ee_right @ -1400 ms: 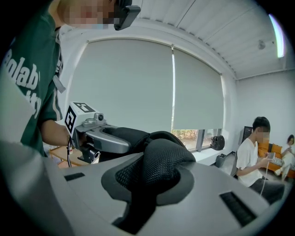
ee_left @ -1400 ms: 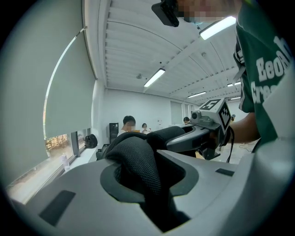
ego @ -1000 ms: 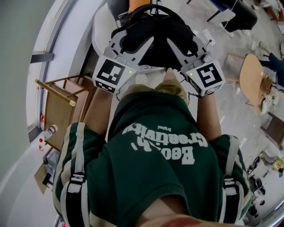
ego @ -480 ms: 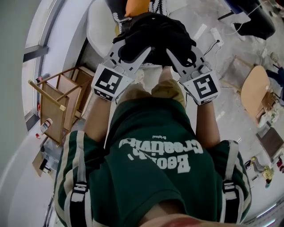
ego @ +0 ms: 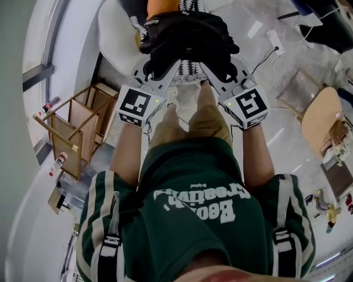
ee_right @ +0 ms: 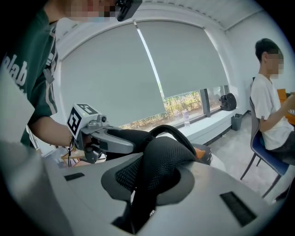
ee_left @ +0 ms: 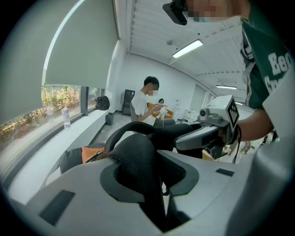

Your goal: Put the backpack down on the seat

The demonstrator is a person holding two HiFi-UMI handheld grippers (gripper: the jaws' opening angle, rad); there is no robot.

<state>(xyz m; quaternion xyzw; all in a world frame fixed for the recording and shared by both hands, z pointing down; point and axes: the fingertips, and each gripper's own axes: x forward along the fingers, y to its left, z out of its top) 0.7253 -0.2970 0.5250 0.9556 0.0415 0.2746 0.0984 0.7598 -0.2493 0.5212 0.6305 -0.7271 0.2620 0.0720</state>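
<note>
Black backpack [ego: 187, 36] held up by mesh straps [ee_left: 138, 161]: L tool [ego: 164, 63] clamped on one, R tool [ego: 219, 61] clamped on other; white seat [ego: 113, 36] nearby.

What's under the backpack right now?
In the head view the white seat curves out past the backpack's left edge, with an orange patch at its top. The backpack covers the rest, so contact can't be judged.
</note>
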